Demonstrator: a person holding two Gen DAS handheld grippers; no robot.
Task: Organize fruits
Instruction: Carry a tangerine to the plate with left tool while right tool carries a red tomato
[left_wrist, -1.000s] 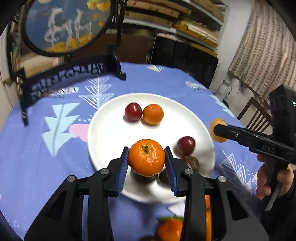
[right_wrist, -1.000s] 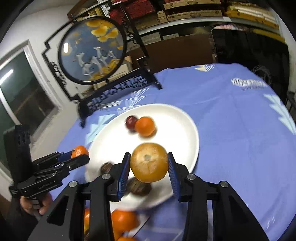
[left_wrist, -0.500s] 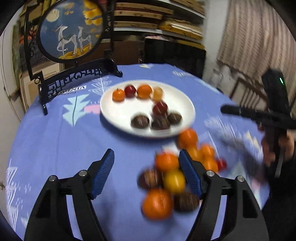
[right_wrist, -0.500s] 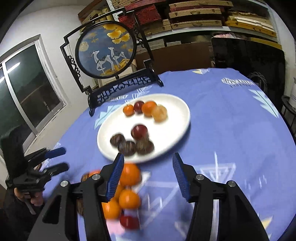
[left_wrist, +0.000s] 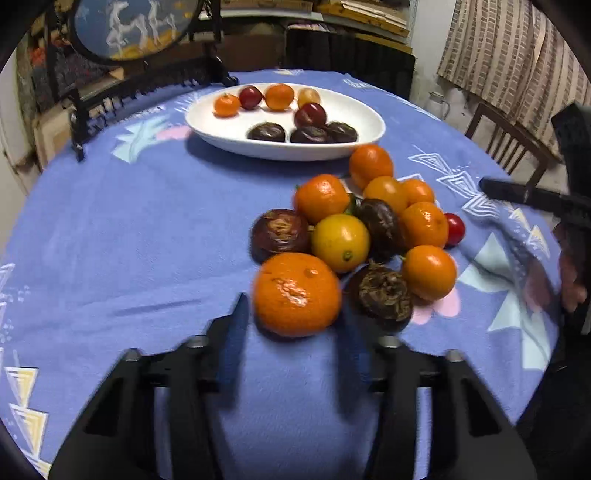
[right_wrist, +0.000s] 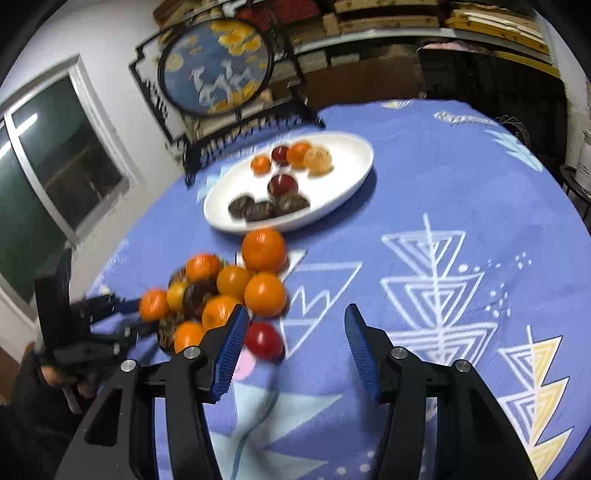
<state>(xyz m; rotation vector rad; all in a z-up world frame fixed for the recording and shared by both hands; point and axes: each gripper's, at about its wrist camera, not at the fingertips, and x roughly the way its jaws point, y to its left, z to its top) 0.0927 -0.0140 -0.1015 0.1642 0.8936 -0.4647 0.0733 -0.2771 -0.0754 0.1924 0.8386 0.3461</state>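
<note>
A white plate (left_wrist: 354, 110) (right_wrist: 343, 192) holds a row of small oranges and red plums and several dark passion fruits. A loose pile of oranges, dark passion fruits and a yellow fruit (left_wrist: 340, 242) lies on the blue cloth in front of it. My left gripper (left_wrist: 295, 332) is open, its jaws on either side of a large orange (left_wrist: 297, 293) at the near end of the pile. My right gripper (right_wrist: 293, 343) is open and empty, with a red plum (right_wrist: 264, 339) just inside its left finger.
A round painted screen on a black stand (right_wrist: 218, 70) stands behind the plate. A wooden chair (left_wrist: 506, 144) is at the table's right edge. The right gripper's body (left_wrist: 535, 197) shows at the right of the left wrist view.
Both grippers left their oranges on the plate, opened, and pulled back from it. They have now come down to the loose pile, the left around the large orange.
</note>
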